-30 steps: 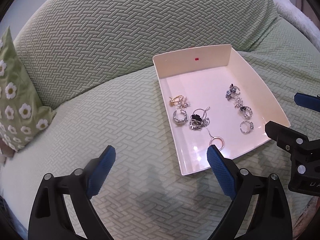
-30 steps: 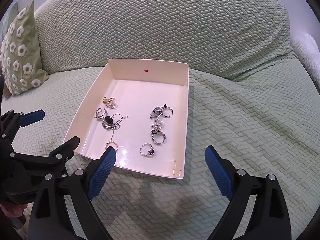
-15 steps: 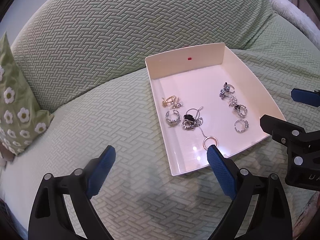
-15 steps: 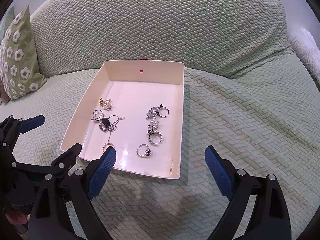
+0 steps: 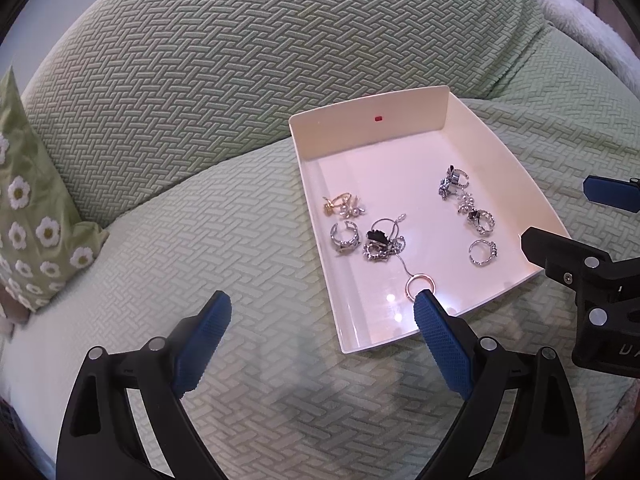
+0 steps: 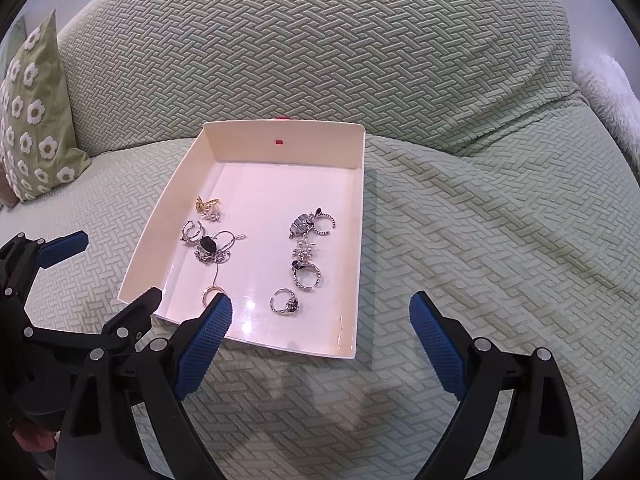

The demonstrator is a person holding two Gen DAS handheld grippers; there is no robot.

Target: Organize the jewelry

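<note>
Partial white lettering "U A" on the right gripper (image 5: 608, 216) body, near right; remainder cut off

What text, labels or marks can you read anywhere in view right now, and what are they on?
"U" and part of a next letter, cut off by the frame edge: white lettering on the black body of the right gripper.
Small red mark on the far wall of the cream tray: no lettering readable.
Jewelry, sofa, daisy cushion: no text.

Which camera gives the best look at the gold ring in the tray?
The left wrist view: the gold ring lies nearer that side, clear of the fingers. The right wrist view shows it too, unblocked, though no larger.
</note>
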